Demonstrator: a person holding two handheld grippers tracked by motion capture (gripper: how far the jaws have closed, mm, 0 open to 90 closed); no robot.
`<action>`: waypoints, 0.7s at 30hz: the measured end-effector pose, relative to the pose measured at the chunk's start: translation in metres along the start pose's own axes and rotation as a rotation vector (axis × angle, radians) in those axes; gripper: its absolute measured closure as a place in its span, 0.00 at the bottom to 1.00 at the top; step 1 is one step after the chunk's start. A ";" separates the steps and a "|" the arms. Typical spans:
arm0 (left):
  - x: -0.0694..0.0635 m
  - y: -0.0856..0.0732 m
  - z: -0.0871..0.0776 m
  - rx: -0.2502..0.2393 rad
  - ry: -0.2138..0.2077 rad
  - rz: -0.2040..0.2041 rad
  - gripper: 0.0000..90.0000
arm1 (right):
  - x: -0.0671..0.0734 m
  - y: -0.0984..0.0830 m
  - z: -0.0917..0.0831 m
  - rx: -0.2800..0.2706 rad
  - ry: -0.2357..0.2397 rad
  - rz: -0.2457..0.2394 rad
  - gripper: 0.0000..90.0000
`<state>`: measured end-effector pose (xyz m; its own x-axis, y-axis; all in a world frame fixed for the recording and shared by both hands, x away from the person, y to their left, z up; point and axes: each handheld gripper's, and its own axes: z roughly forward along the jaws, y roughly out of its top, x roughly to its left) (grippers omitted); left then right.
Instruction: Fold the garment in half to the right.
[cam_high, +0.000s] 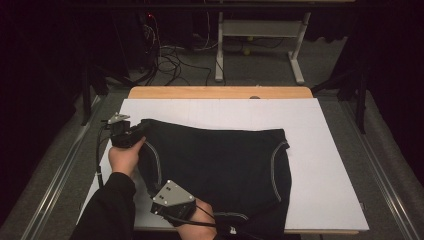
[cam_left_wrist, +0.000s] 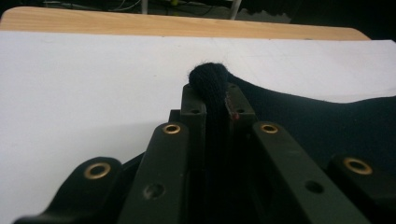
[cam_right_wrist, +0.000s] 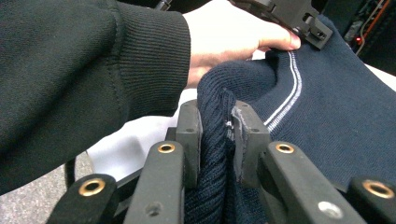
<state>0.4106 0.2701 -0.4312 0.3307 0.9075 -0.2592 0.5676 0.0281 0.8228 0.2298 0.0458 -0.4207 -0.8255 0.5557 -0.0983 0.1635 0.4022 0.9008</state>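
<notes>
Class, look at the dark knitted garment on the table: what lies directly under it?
A white board lies under the dark knitted garment, with the wooden tabletop showing beyond its far edge. The board's surface beneath the cloth is covered.

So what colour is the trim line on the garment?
White-grey double stripe on the dark navy garment, clearest in the right gripper view.

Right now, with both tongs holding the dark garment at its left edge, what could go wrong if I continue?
1. The left tongs pinch only a small bunch of the garment, so it may slip out when pulled.
2. The right tongs hold thick ribbed fabric; an uneven pull could leave the fold crooked.
3. The garment already hangs over the near edge of the white board; dragging could slide it off.
</notes>
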 end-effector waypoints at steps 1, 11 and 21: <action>0.003 0.000 -0.002 -0.002 0.004 -0.003 0.86 | 0.002 0.001 0.002 -0.001 0.005 -0.002 0.84; 0.029 -0.004 -0.021 -0.006 0.044 -0.020 0.86 | 0.015 0.013 0.021 -0.019 0.041 -0.012 0.84; 0.049 -0.011 -0.042 0.012 0.083 -0.031 0.86 | 0.031 0.023 0.034 -0.024 0.070 -0.032 0.84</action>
<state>0.3893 0.3321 -0.4318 0.2495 0.9377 -0.2418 0.5858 0.0526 0.8088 0.2266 0.0969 -0.4179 -0.8661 0.4901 -0.0983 0.1240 0.4012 0.9076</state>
